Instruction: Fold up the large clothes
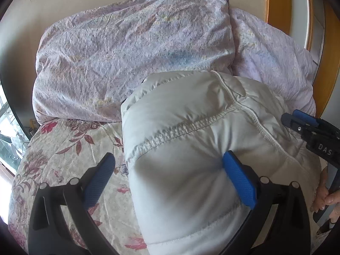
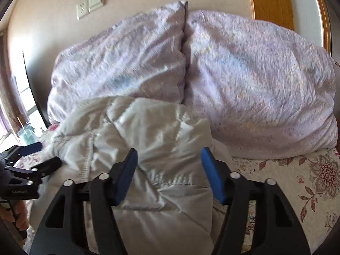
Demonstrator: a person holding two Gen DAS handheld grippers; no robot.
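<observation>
A white quilted puffer jacket (image 1: 191, 144) lies bunched in a thick folded bundle on the floral bedsheet (image 1: 63, 148). My left gripper (image 1: 170, 161) is open; its right pad presses into the jacket's top, its left pad hangs over the sheet. In the right wrist view the jacket (image 2: 148, 140) lies under my right gripper (image 2: 169, 159), which is open, its jaws spread above the padded fabric and holding nothing. The right gripper also shows in the left wrist view (image 1: 297, 123) at the jacket's right edge. The left gripper shows at the right wrist view's left edge (image 2: 36, 155).
Two big lilac pillows (image 1: 131, 53) (image 2: 265, 89) lean against the beige wall behind the jacket. A wooden door frame (image 1: 276, 2) stands at the right. A window (image 1: 6, 131) is at the left. Wall switches (image 2: 91, 4) sit above the pillows.
</observation>
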